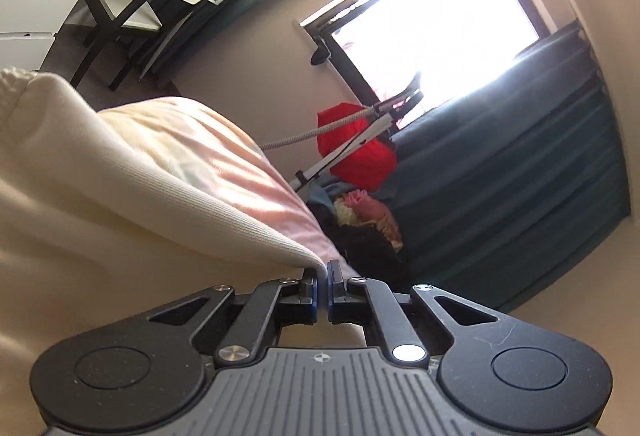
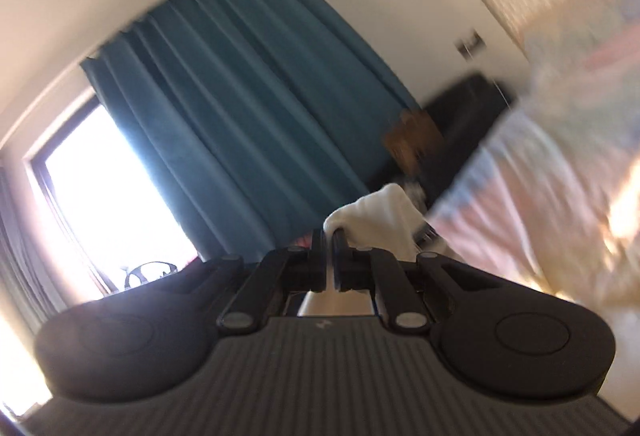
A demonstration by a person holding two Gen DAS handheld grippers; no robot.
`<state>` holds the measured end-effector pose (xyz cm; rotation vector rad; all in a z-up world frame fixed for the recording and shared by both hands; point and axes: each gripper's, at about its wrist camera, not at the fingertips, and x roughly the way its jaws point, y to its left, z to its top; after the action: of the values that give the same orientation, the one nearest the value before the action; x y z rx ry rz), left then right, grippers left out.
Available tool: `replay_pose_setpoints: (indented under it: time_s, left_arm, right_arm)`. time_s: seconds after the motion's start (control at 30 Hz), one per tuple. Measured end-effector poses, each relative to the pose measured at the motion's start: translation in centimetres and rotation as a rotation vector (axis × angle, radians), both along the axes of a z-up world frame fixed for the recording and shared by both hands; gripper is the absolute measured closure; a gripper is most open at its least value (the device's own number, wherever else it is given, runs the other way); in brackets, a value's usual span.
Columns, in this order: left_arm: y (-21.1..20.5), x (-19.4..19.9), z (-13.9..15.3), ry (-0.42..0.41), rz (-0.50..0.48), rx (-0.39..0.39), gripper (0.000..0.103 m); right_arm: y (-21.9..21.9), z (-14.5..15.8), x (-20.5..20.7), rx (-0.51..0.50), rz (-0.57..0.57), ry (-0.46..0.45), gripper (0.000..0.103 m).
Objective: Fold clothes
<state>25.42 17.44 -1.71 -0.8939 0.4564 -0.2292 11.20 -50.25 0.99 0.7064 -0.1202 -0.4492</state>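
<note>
Clearly, a corner of the cream garment is pinched in the closed left claw, while another bunched edge is gripped by the closed right claw, above the bed.

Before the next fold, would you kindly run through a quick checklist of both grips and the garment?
1. Left gripper shut on the cream garment: ok, a corner is pinched between its fingers.
2. Right gripper shut on the cream garment: ok, cloth bunches at the tips.
3. Depth of the left bite: not ok, only the very corner is held.
4. Garment hanging flat between grippers: cannot tell.
5. Right wrist view sharp: not ok, blurred.
</note>
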Motion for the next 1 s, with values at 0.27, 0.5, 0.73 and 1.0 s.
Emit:
replay_pose_setpoints:
  time_s: [0.27, 0.5, 0.73, 1.0]
  left_arm:
    - [-3.9, 13.1, -2.2, 0.115, 0.013, 0.236, 0.096]
    - [-6.4, 16.6, -6.5, 0.196, -0.033, 0.435, 0.085]
    - [-9.2, 13.1, -4.7, 0.019, -0.196, 0.662, 0.044]
    - [-18.5, 4.4, -4.3, -0.233, -0.542, 0.982, 0.022]
  right_arm:
    - [-2.0, -3.0, 15.7, -0.062, 0.014, 0.227, 0.096]
    - [-4.0, -9.2, 26.5, -0.049, 0.09, 0.444, 0.092]
    - [-6.0, -11.1, 21.7, 0.086, 0.185, 0.333, 0.023]
    - [-6.5, -13.5, 10.5, 0.273, 0.07, 0.318, 0.021]
